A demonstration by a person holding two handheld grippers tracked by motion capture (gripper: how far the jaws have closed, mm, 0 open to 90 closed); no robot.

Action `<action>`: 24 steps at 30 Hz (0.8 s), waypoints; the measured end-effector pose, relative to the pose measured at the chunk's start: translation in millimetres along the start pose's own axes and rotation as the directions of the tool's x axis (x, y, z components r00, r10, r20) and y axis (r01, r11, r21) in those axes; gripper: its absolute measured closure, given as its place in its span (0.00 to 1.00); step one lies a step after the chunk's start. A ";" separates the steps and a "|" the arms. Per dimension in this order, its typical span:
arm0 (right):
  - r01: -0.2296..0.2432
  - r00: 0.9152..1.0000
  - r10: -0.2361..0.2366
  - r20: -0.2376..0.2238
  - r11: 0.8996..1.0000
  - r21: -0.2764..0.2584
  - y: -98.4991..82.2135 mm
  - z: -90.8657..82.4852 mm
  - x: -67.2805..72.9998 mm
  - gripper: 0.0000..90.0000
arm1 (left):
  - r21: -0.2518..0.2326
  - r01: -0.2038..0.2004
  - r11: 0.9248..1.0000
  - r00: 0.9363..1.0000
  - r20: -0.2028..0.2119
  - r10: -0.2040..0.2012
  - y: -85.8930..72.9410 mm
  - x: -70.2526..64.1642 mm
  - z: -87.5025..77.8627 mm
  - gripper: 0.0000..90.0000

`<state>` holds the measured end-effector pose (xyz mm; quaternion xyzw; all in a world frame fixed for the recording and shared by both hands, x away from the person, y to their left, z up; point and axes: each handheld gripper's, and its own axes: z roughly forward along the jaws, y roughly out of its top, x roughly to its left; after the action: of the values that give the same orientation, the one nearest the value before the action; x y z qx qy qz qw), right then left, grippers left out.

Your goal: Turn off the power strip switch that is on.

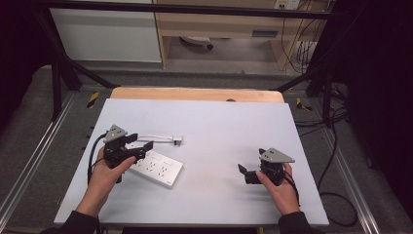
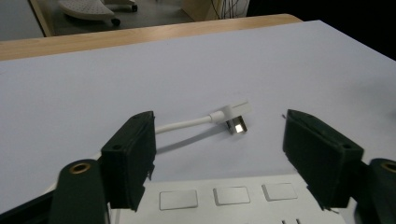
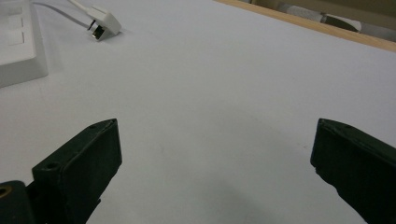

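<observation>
**Tongs poised at power strip; plug not yet picked up**

Left tongs [image 2: 219, 154] stand over the near end of the power strip [image 1: 157, 167], jaws apart with nothing between the pads. No earlier frame bears on their travel, so only the present gap is reported: the black jaws frame the plug [image 2: 236, 116] and the strip's row of square buttons, touching neither as far as the left gripper view shows.

Plug: lies on its side on the bench [image 1: 219, 126], just beyond the strip, metal pins exposed and facing the camera. Its white cord [image 2: 184, 125] runs back toward the left jaw and passes behind it. It is seated in no socket.

Power strip: flat on the bench at the left, angled, sockets up. Socket faces look unoccupied in the high view.

Right tongs [image 3: 212, 172]: held low over bare bench, well apart from strip and plug, jaws wide and empty. The right hand [image 1: 280, 187] rests near the front edge.

Assessment: work appears to be at the approach stage. Judged outstanding: closing on the plug, lifting it, aligning the pins with a socket, pressing home. Whether the right tongs are meant to steady the strip cannot be told.
</observation>
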<state>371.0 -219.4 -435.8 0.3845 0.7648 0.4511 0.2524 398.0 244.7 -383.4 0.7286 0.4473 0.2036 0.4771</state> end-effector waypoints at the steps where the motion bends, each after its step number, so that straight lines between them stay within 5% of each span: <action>1: 0.000 1.000 0.000 0.000 1.000 0.000 0.0 0.0 0.0 0.03 | 0.001 0.000 1.000 1.000 0.004 0.000 -0.2 0.0 0.0 0.34; 24: 0.006 1.000 -0.006 -0.002 1.000 0.007 -0.4 1.1 0.3 0.03 | -0.013 -0.005 1.000 1.000 0.020 0.005 -5.0 2.8 -2.5 0.82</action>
<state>371.5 -218.7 -436.7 0.3825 0.7679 0.4482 0.2515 395.3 249.1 -387.0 0.7286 0.4396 0.2004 0.4855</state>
